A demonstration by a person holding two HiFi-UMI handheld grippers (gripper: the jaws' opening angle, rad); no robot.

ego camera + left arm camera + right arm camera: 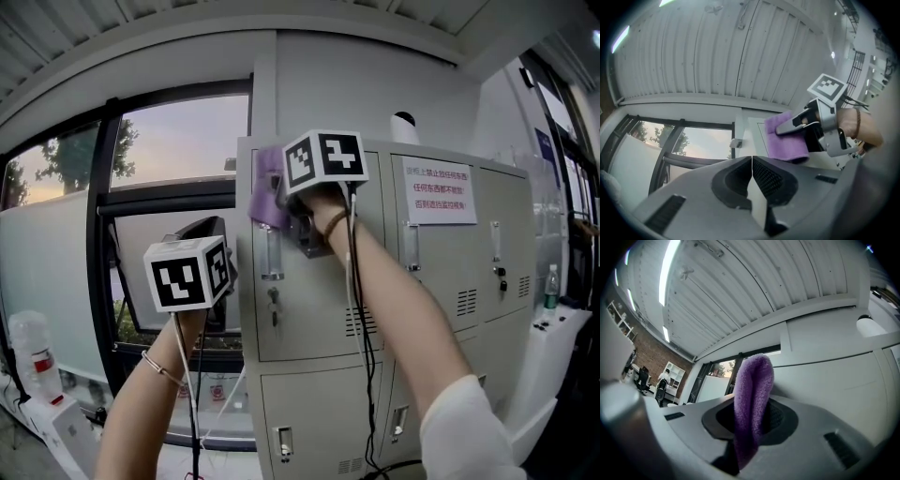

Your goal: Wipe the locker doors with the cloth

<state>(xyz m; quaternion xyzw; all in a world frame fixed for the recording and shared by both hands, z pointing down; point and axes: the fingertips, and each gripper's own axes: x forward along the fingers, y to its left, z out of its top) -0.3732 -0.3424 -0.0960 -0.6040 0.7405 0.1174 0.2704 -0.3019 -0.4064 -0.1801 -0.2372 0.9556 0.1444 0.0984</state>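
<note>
In the head view we hold the right gripper [284, 204] high at the upper left corner of the top locker door [309, 309], the purple cloth [268, 186] pressed between them, while our left gripper [208, 234] hangs lower, before the window [178, 141]. The left gripper view shows its jaws closed together on nothing, and the cloth flat on the door. Only the right gripper view shows that gripper's jaws clamped on an upright fold of cloth.

White sleeve [466, 427]; 2 black-and-white marker cubes [325, 159].
</note>
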